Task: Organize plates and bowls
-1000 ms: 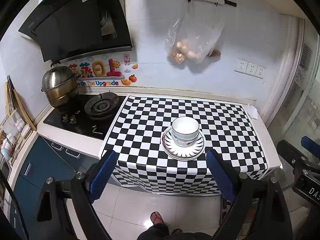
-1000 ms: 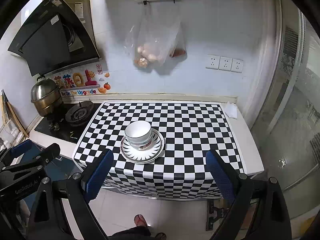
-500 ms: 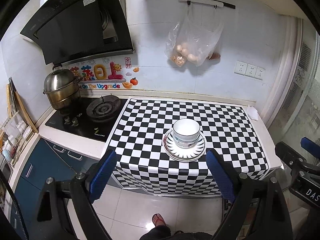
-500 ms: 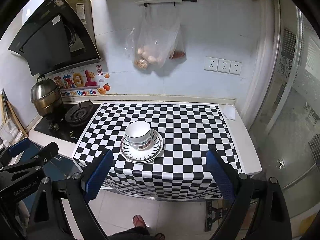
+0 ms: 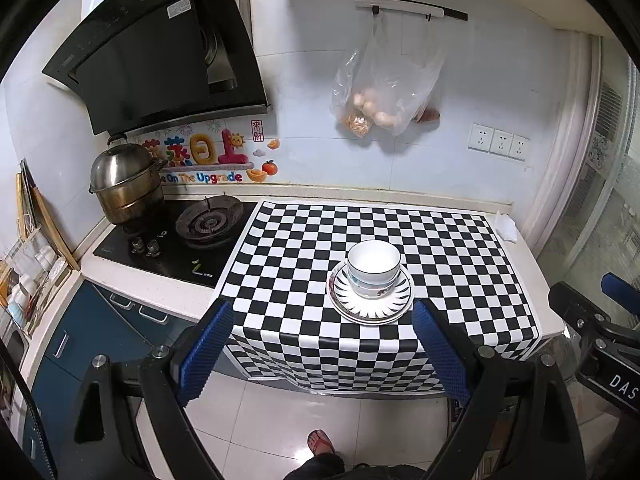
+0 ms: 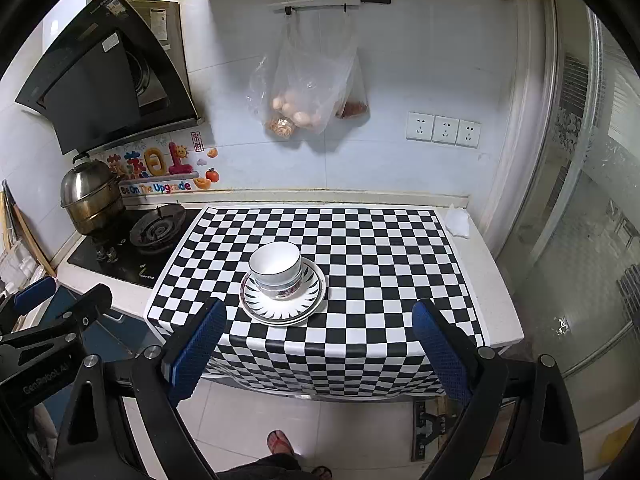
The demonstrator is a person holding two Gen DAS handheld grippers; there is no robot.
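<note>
Left gripper: jaws apart, empty, held off the counter's front edge. Bowls sit nested on stacked plates near the front edge, centre. Right gripper: jaws apart, empty. Stacking appears complete; nothing visibly remains.

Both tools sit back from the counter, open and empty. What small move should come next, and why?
Probably nothing more than keeping clear. The bowls are nested on the stacked plates on the checkered cloth; the left tool and right tool are open, holding nothing, and no loose dishes show.
</note>
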